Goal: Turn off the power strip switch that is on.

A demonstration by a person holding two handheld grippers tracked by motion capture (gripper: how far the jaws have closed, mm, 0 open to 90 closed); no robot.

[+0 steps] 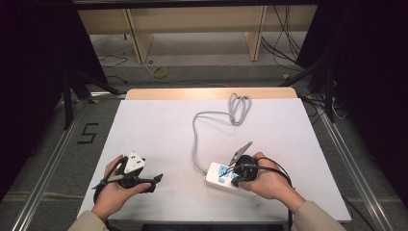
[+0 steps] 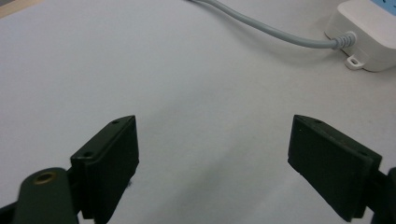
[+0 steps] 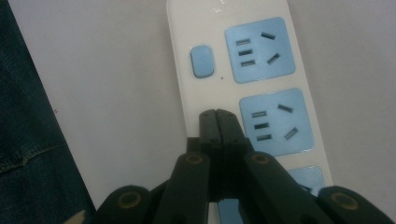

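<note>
A white table stands on grey floor, with wooden shelving behind it.

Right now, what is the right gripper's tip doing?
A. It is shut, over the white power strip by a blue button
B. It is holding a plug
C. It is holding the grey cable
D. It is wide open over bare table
A: in the right gripper view, the right gripper has its two black jaws pressed together with nothing between them, over the white power strip, just below the blue button.
</note>
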